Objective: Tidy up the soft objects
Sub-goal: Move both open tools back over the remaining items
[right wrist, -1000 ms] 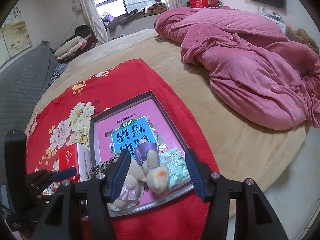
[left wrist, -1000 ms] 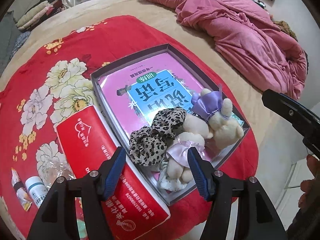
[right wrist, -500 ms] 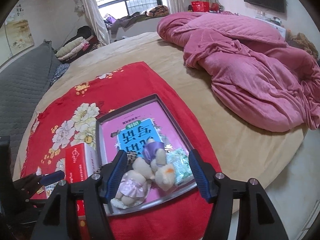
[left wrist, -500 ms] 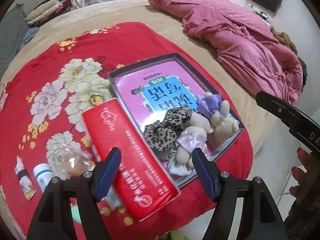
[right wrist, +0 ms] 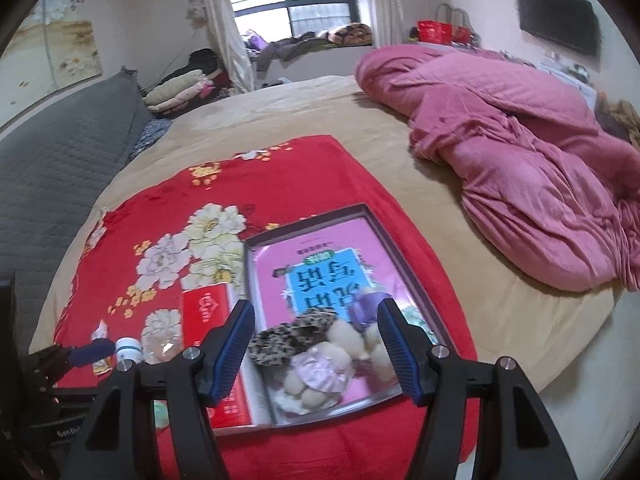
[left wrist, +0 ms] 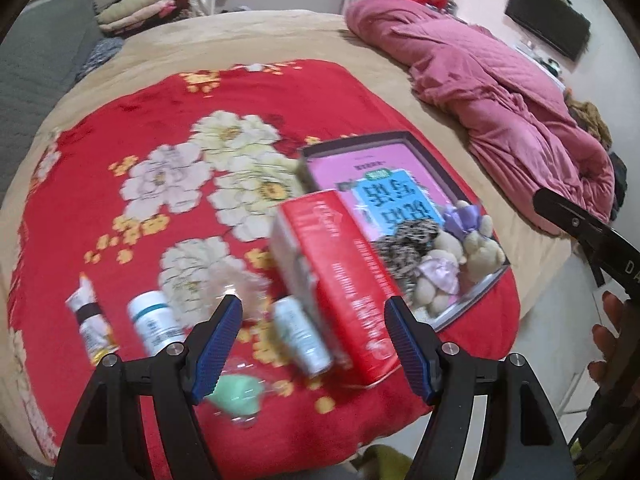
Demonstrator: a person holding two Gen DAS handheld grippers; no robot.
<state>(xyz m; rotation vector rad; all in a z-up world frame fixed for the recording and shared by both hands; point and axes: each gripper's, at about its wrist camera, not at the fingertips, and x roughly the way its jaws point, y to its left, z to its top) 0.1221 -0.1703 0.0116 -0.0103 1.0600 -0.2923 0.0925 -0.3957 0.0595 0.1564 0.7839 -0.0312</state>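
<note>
A grey tray with a pink printed floor lies on the red flowered blanket. At its near end sit a leopard-print scrunchie and two cream plush bears, one with a purple bow and one in a pink dress. My left gripper is open above a red box and the small items left of the tray. My right gripper hangs open above the plush toys, touching nothing.
Left of the red box lie two white bottles, a tube, crumpled clear plastic and a pale green thing. A pink quilt is heaped at the right. The bed's edge runs close below the tray.
Both grippers have drawn back and up from the tray. The left one has swung left, bringing the bottles and tube into view, and its jaws stand slightly wider.
</note>
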